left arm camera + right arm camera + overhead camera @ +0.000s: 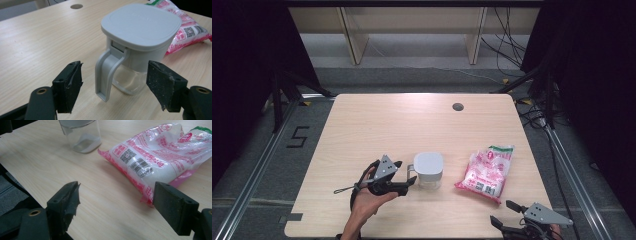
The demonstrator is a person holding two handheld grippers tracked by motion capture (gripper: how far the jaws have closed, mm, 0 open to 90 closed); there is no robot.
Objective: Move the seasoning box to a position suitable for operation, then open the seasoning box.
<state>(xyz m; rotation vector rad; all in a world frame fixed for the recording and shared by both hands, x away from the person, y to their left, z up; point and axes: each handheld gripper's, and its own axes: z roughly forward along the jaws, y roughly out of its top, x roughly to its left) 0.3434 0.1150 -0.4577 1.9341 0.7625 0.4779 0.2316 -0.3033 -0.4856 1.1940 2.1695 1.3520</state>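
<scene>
My left gripper (408, 176) gapes wide around the grey handle of the clear lidded jar (428, 170), gripping nothing. My right gripper (507, 214), equally wide and empty, faces the pink-printed plastic bag (486, 171); barcode and QR code visible, text unreadable.

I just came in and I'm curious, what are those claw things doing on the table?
A person holds a gripper in each hand. The left gripper is open, its jaws on either side of the handle of a clear jug with a grey lid, not yet squeezing it. The right gripper is open too, near a pink and white bag lying beside the jug. Nothing has been picked up.
</scene>
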